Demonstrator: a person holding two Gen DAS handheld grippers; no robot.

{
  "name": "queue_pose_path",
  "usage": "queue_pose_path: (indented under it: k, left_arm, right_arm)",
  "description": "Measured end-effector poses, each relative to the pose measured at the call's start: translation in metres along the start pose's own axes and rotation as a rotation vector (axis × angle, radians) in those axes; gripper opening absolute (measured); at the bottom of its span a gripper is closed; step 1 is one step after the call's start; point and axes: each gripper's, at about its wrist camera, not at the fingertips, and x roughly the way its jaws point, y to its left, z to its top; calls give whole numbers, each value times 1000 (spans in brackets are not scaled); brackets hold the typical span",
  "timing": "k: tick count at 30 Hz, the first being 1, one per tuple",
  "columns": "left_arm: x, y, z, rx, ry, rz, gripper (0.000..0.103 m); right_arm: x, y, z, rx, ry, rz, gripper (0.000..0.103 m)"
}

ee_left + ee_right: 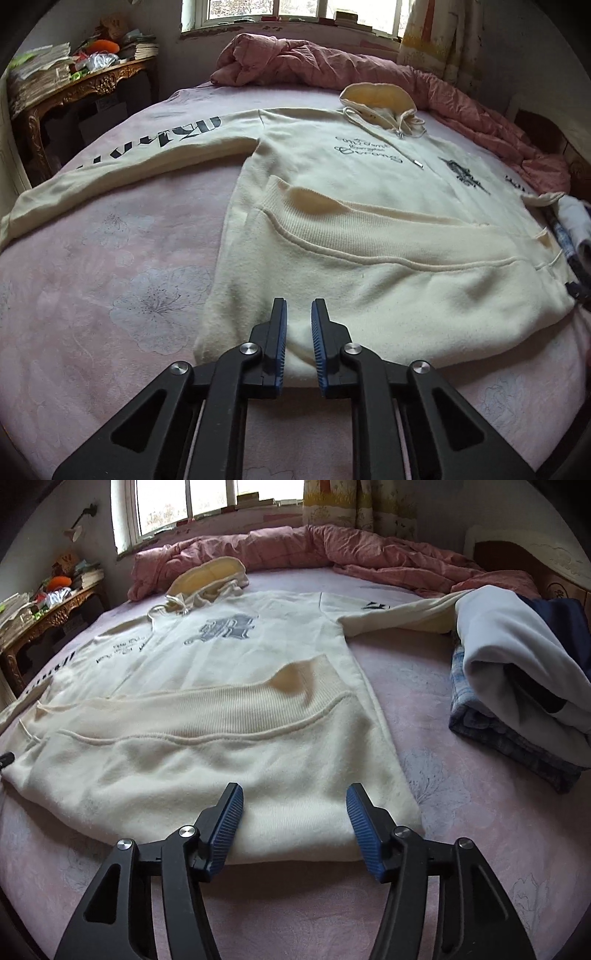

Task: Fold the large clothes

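the cream hoodie (369, 206) lay flat on the pink bed sheet (110, 295), its lettering unreadable, its far sleeve tucked under folded clothes (517, 672). over its hem, left gripper (299, 314) nearly closed on nothing, right gripper (294, 797) apart.

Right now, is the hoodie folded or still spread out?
Partly folded: the hoodie's hem is turned up over the body, while the left sleeve lies stretched out.

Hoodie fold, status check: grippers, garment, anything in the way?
Left gripper nearly closed, nothing pinched; right gripper open, at hem. Cream hoodie flat, sleeves out. Folded clothes pile on right sleeve end.
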Motion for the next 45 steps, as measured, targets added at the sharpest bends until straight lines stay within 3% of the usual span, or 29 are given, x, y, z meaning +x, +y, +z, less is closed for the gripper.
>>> queue_pose_path:
  k: [3,4,6,10,14,16,18,20,21,22,24,28,32,35,38,41,45]
  left_arm:
    - [-11,18,3,-64,-28,-12,33]
    - [-14,22,2,-80,-33,7,50]
    - [-16,32,0,-127,-38,47,66]
    - [-3,51,-9,-250,45,-31,66]
    - [-9,47,-13,-249,30,-54,56]
    - [-8,45,-16,-248,46,-55,23]
    - [-11,39,-16,-207,20,-17,11]
    - [-28,27,-12,-117,-83,104,8]
    - [-37,21,-10,-63,-155,199,8]
    - [-43,17,-8,-24,-192,223,8]
    - [-37,20,-5,-27,-162,229,8]
    - [-1,27,-12,-36,-8,246,8]
    - [0,17,-18,30,-22,300,8]
    - [-10,16,-19,27,-69,264,11]
    - [-31,10,-15,41,-177,230,16]
    - [-49,-4,-11,80,-263,160,33]
    - [-51,-23,-8,118,-267,71,49]
  right_arm:
    - [-3,0,-1,-4,-19,-8,60]
    - [-4,-1,0,-5,-21,-15,60]
    - [-5,-2,1,-1,-31,-24,61]
    - [-5,-4,3,9,-32,-35,61]
    - [-3,-6,3,13,-26,-46,61]
    - [-2,-6,3,12,-26,-52,61]
    - [-2,-5,3,9,-25,-57,61]
    - [-1,-5,3,7,-22,-62,61]
    - [0,-5,2,6,-18,-66,61]
    - [3,-4,2,2,-7,-78,63]
    - [9,-3,1,-11,18,-94,63]
    - [7,-3,1,-15,15,-99,63]
    - [7,-3,1,-16,15,-97,63]
    - [5,-2,0,-13,5,-99,63]
    - [-3,0,1,-15,-41,-92,63]
    - [-16,6,3,-36,-106,-52,63]
    - [-30,21,3,-81,-171,-9,64]
